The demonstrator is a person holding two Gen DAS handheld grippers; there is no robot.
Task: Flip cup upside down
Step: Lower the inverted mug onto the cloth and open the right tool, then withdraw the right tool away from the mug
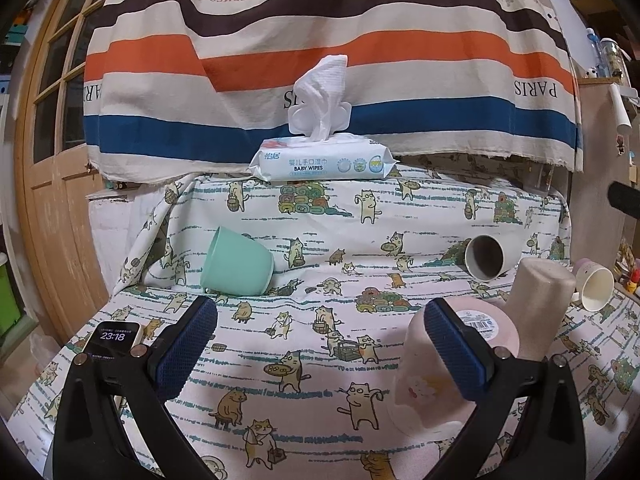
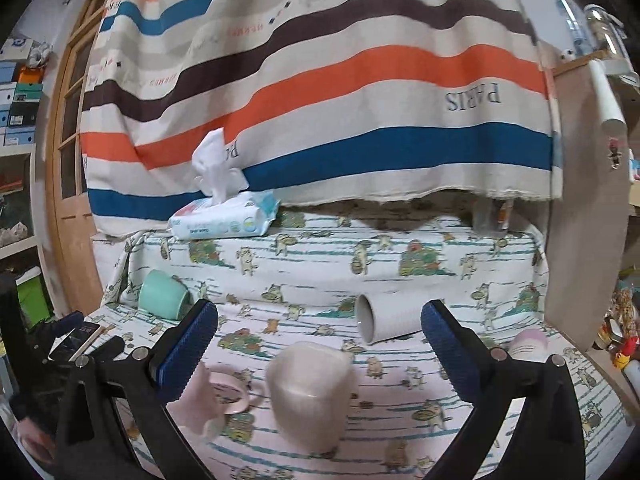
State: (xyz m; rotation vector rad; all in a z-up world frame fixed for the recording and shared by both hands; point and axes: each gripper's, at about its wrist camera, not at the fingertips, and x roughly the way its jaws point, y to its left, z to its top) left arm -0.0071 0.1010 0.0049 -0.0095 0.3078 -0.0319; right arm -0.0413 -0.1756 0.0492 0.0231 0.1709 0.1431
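Observation:
A mint green cup [image 1: 236,263] lies tilted on its side at the left of the cat-print cloth; it also shows in the right wrist view [image 2: 163,295]. A pink cup [image 1: 436,372] stands upside down by my left gripper's right finger. A beige tumbler [image 2: 310,394] stands upside down in front of my right gripper [image 2: 319,350], which is open and empty. A grey-white cup [image 2: 386,318] lies on its side behind it. My left gripper [image 1: 320,344] is open and empty, the green cup beyond its left finger.
A baby wipes pack [image 1: 322,160] sits on the raised ledge under a striped cloth [image 1: 332,40]. A phone [image 1: 114,338] lies at the left table edge. A white mug [image 1: 596,286] lies at the far right. A wooden door [image 1: 52,160] stands left.

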